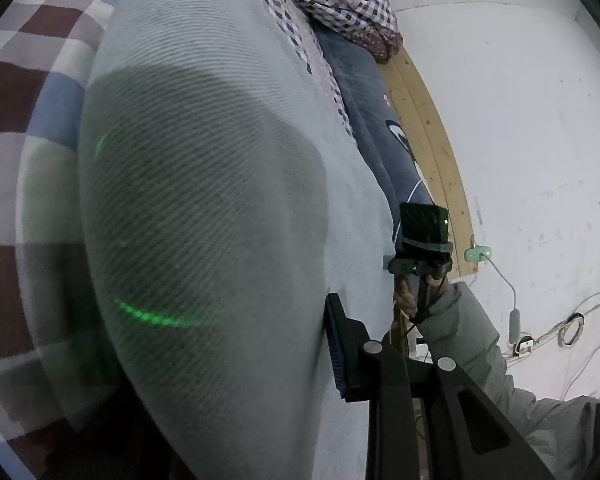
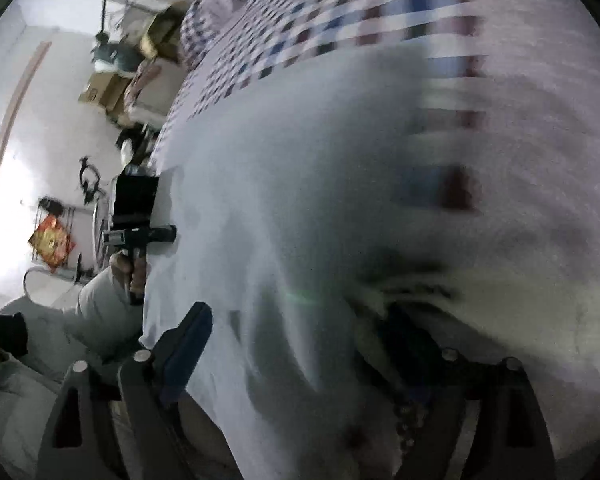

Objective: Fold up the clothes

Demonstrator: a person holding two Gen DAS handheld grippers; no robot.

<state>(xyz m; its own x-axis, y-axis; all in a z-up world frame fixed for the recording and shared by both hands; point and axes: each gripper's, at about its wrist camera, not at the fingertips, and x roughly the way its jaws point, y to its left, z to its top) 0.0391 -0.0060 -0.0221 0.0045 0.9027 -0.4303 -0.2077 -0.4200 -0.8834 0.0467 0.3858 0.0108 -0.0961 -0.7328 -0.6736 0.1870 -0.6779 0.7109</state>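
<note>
From the left wrist, the pale striped garment [image 1: 204,208] drapes over the checked bedsheet [image 1: 32,92], smothering the left gripper [image 1: 236,364]; only 1 finger [image 1: 340,352] shows, so I cannot tell its grip. From the right wrist, the garment blurs across the right gripper [image 2: 296,344], seemingly spread apart.

1. A bed covered by a checked sheet of maroon, blue and white squares [image 1: 32,92] carries everything.
2. A pale grey fine-ribbed garment [image 1: 204,184] lies spread directly on that sheet.
3. A navy printed quilt [image 1: 364,104] lies along the bed's wooden edge [image 1: 432,128].
</note>
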